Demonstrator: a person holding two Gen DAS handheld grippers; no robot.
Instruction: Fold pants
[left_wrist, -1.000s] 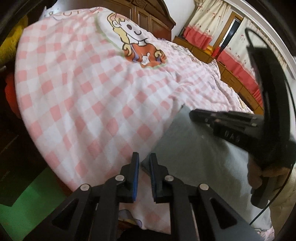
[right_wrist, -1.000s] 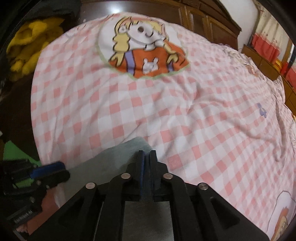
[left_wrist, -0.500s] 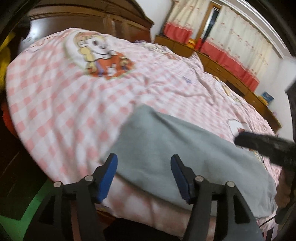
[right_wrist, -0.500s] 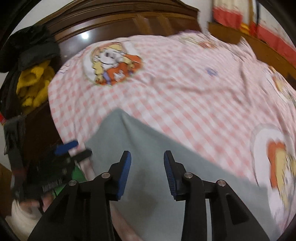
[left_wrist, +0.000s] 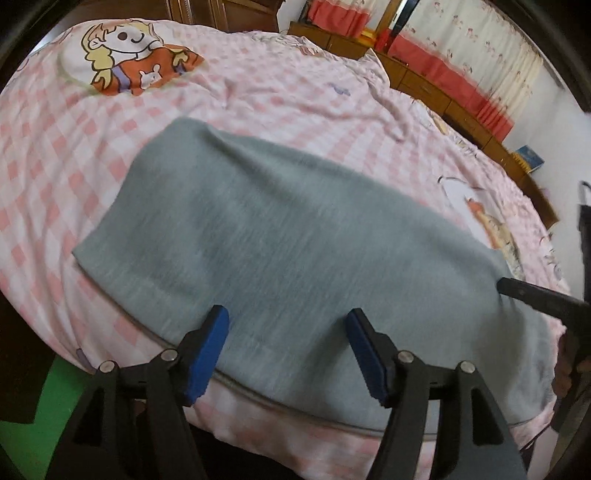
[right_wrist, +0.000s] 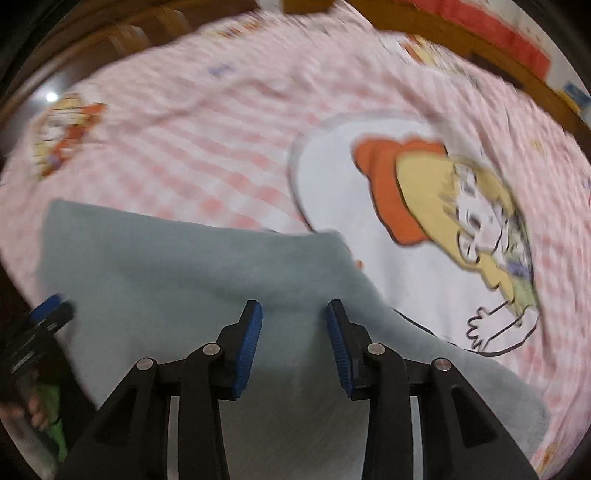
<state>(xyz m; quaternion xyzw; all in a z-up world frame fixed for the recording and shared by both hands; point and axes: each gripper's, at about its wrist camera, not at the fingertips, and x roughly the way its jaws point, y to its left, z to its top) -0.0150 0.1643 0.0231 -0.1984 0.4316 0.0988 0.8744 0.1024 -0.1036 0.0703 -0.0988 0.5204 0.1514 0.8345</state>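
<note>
1. The grey pants lie flat on the bed, over the pink checked bedcover, near its front edge.
2. The left gripper has its fingers spread wide and holds nothing.
3. The right gripper is also spread apart and empty, above the pants.

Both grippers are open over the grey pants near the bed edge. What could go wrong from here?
1. The pants lie along the bed's near edge; a careless tug could slide them off.
2. The left gripper and right gripper might pinch the checked cover along with the cloth.
</note>
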